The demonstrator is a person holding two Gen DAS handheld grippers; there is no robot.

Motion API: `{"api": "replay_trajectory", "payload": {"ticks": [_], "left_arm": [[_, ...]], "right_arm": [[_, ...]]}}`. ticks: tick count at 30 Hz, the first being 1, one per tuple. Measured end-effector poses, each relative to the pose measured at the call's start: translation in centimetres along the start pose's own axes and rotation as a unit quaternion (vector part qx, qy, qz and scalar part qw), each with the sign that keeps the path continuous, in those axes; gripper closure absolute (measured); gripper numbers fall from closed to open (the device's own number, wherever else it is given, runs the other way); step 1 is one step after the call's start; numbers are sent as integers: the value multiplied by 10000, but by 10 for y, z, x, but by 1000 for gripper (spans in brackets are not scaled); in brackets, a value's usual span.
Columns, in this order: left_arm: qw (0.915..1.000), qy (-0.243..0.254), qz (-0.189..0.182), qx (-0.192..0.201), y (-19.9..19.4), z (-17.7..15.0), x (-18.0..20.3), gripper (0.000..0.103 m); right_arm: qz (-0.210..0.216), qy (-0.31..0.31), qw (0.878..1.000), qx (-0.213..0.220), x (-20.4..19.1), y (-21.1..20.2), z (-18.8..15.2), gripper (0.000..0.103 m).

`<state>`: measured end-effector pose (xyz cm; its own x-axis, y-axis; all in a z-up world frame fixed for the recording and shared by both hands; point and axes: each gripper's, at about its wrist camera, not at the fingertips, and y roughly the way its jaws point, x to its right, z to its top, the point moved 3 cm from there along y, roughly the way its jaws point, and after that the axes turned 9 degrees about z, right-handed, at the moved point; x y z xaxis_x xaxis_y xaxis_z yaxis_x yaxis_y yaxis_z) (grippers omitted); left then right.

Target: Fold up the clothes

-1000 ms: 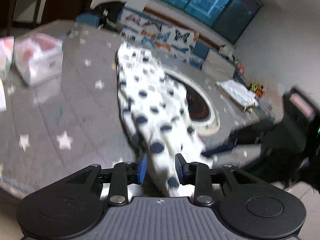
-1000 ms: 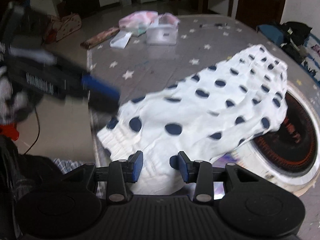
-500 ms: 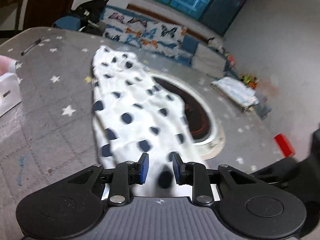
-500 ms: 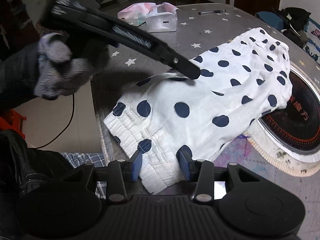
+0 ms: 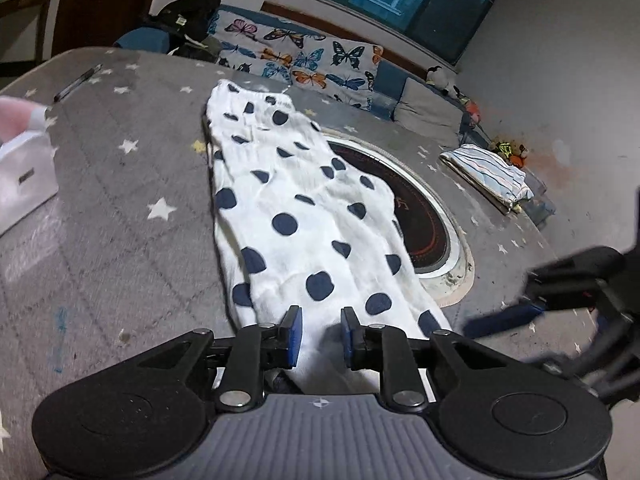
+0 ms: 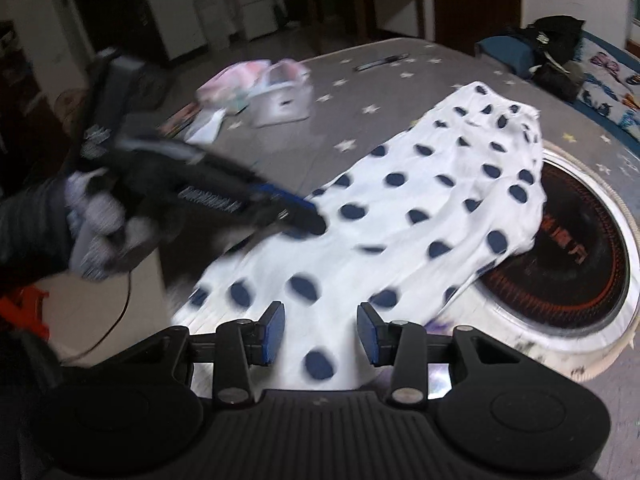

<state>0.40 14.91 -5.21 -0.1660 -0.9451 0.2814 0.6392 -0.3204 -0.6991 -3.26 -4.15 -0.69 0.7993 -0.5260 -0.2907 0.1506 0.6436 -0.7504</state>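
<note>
A white box (image 5: pixel 24 176) is sitting at nine o'clock on the grey star-patterned table (image 5: pixel 100 208) in the left wrist view, with a dark pen (image 5: pixel 78 82) lying toward ten o'clock. The white garment with navy dots (image 5: pixel 304 216) is lying stretched out from the six o'clock edge up toward twelve, its far end reaching just short of the butterfly-print cushion (image 5: pixel 304 64). Its right side is draping over part of the round black hotplate (image 5: pixel 420 216) set in the table. The left gripper (image 5: pixel 320 338) is sitting over the near end of the garment; its jaws have just been closing, cloth is lying between the blue pads, and a gap is showing on each side, so the pads are not pressing it. A folded striped cloth (image 5: pixel 486 174) is lying at two o'clock.

In the right wrist view, a gloved hand (image 6: pixel 100 220) at nine o'clock is holding the left gripper (image 6: pixel 308 220), whose blue tips are resting on the garment's (image 6: pixel 420 208) left edge. The white box (image 6: pixel 282 98) and a pink bag (image 6: pixel 232 80) are sitting at eleven o'clock. The right gripper (image 6: pixel 320 334) is hovering at six o'clock with its jaws standing apart, cloth lying below and between them, not pinched. The hotplate (image 6: pixel 560 264) is showing at three o'clock.
</note>
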Motion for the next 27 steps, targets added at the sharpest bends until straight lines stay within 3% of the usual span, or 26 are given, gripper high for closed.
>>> {"api": "replay_trajectory", "payload": {"ticks": [10,14,18,21,27], "left_arm": [[9998,32,41,-165,6,0,-5,81],[9997,161,51,-148,5,7,1,80],[9997,248,39,-61,9,19,9,79],[9995,325,25,-27,15,27,15,79],[9986,510,99,-89,32,40,22,78]], "right_arm": [[29,419,9989,-217,32,19,-12,63],[-146,669,9975,150,54,-3,-5,63],[-581,908,9931,461,86,-15,7,64],[-844,1041,9894,560,112,-13,16,64],[-937,1311,9847,671,152,3,26,64]]}}
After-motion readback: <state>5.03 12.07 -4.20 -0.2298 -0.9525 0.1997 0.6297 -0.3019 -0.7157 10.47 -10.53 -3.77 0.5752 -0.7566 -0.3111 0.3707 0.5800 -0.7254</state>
